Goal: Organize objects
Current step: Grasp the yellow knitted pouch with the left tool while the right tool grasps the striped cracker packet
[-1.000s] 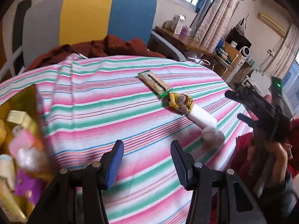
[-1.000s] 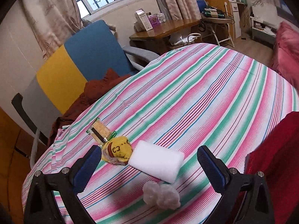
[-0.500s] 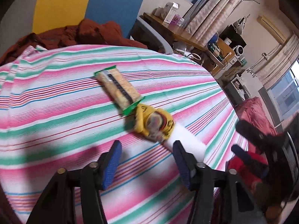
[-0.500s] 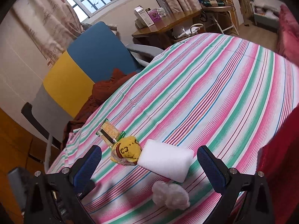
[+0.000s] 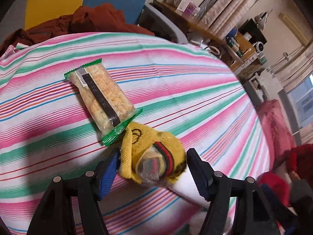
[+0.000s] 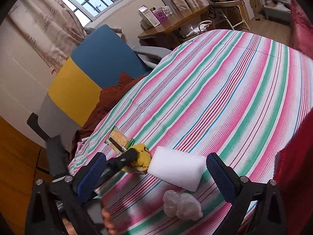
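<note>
Left gripper (image 5: 152, 173) brackets the yellow plush toy (image 5: 154, 154), jaws wide either side, seemingly for pickup; toy touches white foam block (image 6: 176, 169) and cracker packet (image 5: 101, 98); right gripper (image 6: 154, 178) hovers wide apart, empty.

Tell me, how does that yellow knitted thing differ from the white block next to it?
The yellow knitted thing is lumpy, with red and green bands; the white block is plain and boxy. The left tongs straddle the yellow thing, while the white block lies free and looks larger. Both rest on the striped cloth, touching.
</note>
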A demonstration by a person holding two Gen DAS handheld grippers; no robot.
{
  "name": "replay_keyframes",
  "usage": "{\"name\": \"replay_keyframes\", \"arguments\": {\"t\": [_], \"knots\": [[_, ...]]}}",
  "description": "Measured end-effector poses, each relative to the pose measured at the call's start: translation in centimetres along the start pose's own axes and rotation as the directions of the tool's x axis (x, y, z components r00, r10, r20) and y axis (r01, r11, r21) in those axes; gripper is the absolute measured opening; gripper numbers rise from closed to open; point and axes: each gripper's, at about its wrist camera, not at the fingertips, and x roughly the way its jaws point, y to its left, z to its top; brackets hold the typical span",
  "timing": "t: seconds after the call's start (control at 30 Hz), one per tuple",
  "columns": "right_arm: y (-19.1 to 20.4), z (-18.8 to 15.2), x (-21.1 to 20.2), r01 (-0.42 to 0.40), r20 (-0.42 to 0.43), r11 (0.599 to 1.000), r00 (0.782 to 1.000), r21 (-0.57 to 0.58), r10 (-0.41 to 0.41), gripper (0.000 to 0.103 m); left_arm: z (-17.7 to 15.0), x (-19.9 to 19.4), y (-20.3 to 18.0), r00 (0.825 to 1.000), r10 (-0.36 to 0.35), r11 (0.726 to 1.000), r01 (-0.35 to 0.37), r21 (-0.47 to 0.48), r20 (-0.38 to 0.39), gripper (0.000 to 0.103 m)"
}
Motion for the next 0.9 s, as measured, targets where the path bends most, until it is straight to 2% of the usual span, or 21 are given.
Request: {"name": "replay_keyframes", "arguments": {"t": [0.17,0.43,0.53,0.7,0.9], "knots": [[-0.1,0.0,0.0,0.018,0.015,1.0,1.0,0.019,-0.018,0.103,-1.1,-0.8,0.8,0.999,-0.036,0.999,0.035,0.033,0.026,0.055],[0.1,0.1,0.2,0.034,0.009,0.999,0.999,0.005,-0.034,0.103,-6.9,-5.7,2.8,0.993,0.045,0.988,-0.06,0.143,0.108,0.052],[0.1,0.0,0.2,0.043,0.011,0.999,0.999,0.003,-0.043,0.103,-10.0,-8.0,3.9,0.983,0.076,0.978,-0.106,0.182,0.168,0.051],[0.7,-0.2,0.5,0.071,0.007,0.997,0.997,-0.032,-0.07,0.103,-14.2,-10.4,5.2,0.946,0.161,0.951,-0.225,0.213,0.282,0.051],[1.7,-0.5,0.7,0.098,0.006,0.991,0.995,-0.086,-0.098,0.103,-14.1,-10.7,6.8,0.948,0.154,0.963,-0.207,0.172,0.278,0.051]]}}
